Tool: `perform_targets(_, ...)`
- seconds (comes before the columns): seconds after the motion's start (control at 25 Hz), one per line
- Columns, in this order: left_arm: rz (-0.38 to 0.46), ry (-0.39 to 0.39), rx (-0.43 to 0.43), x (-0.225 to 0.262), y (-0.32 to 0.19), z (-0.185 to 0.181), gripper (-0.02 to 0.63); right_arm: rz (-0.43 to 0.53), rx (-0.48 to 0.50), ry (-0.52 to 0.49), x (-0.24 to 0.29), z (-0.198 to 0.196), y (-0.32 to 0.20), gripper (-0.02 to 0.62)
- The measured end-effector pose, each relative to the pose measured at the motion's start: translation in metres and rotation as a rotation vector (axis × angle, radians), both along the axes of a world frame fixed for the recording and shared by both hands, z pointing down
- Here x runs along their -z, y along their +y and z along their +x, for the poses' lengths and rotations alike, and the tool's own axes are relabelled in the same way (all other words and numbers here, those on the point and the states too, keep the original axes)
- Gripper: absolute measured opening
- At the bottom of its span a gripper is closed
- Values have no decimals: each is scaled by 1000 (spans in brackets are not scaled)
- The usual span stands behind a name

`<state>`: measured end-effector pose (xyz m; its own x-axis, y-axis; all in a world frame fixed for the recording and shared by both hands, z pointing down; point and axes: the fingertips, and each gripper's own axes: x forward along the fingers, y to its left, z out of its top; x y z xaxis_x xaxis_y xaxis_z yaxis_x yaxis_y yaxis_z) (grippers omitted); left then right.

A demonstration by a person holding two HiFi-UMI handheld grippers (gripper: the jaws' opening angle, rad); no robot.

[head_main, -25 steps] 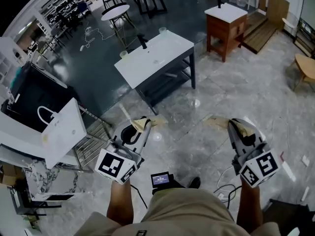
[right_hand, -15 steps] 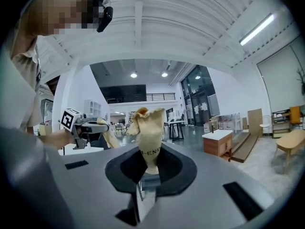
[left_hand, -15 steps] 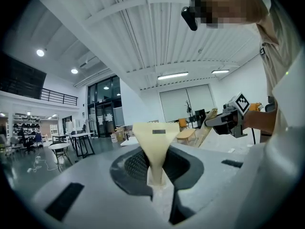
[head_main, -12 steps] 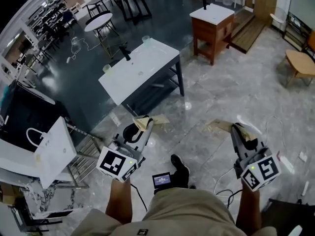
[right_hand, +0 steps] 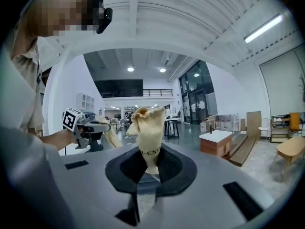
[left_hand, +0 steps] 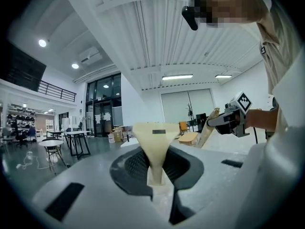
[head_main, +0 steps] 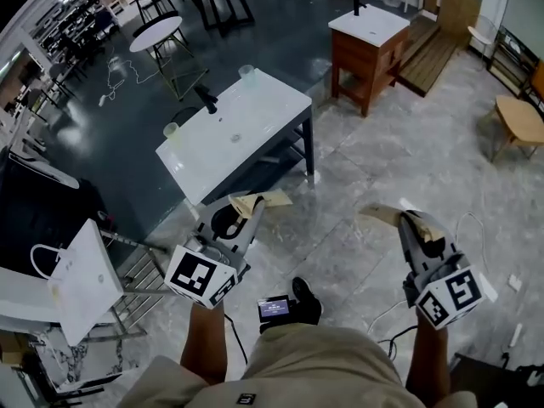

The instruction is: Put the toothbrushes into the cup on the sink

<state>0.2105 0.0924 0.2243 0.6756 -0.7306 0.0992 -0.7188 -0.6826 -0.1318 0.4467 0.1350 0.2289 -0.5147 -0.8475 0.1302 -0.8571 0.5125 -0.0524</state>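
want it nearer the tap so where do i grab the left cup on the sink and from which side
Likely the wall just under the rim, from straight above, one jaw inside: the left cup stands upright, mouth open, alone at the sink's corner. Free a gripper first: left gripper pinches a packet, right gripper another.

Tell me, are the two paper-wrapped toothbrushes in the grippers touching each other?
Apart. The head view shows the left wrapped toothbrush and the right wrapped toothbrush separated by a wide stretch of floor.
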Motion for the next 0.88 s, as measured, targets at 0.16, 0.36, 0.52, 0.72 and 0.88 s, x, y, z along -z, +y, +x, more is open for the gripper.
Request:
perform_targets(0.16, -7, 22, 16, -2, -53, -29, 55, -11, 22, 17, 3, -32, -57, 29)
perform_targets(0.36, 4, 52, 47, 5, -104, -76, 55, 8, 49, 41, 17, -76, -117, 29)
perform_targets(0.52, 22, 66, 83, 9, -128, -114, 55, 26, 74, 52, 27, -109, -153, 29)
perform_targets(0.72, 44, 94, 131, 14, -133, -155, 55, 48, 124, 66, 37, -148, -180, 29)
perform_targets(0.88, 44, 104, 159, 10, -135, -165, 55, 70, 175, 73, 44, -170, -200, 29)
